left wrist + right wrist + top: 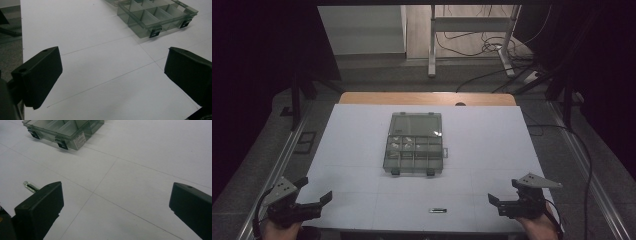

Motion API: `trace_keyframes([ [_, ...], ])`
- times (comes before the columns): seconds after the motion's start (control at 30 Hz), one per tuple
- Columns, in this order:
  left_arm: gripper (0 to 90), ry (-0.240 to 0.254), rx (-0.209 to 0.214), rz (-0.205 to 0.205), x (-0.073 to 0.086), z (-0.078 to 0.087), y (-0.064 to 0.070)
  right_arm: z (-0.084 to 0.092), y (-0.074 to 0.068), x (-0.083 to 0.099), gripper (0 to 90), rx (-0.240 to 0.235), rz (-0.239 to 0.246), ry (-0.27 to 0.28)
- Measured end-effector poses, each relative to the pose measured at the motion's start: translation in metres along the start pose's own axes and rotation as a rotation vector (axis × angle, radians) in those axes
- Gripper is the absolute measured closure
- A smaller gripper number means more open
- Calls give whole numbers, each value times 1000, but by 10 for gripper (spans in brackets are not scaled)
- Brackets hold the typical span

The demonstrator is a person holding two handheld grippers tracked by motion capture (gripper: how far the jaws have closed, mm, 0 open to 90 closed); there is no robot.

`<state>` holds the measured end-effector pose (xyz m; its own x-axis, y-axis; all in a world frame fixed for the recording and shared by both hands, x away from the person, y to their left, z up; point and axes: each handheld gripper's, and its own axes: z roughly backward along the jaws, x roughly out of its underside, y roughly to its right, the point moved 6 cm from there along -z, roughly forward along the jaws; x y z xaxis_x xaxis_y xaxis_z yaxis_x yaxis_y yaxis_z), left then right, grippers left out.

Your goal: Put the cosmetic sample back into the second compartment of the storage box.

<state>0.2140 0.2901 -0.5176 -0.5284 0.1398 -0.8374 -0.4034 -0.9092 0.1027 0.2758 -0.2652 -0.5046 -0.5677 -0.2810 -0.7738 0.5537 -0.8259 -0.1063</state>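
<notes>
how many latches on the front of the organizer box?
2. Both are dark clips on the near wall of the organizer box: the left latch by the near-left corner, the right latch by the near-right corner. Other sides could hide more.

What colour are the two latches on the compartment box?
Black; the latches show best in the left gripper view.

Open clear compartment box (414,143) mid-table, small vial (438,210) lying nearby

Dim room around me, my white table (362,150) evenly lit from above, soft shadows, edges dark, everything sharp.
</notes>
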Motion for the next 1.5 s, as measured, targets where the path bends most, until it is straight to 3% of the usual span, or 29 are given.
trace_keyframes([
  [0.97,30,-15,12,18,1,-1,-2,-11,-13,-3,0,-50,76,-26],
  [1.5,33,-17,13,23,1,-2,-2,-21,-22,-11,0,-104,110,-21],
])
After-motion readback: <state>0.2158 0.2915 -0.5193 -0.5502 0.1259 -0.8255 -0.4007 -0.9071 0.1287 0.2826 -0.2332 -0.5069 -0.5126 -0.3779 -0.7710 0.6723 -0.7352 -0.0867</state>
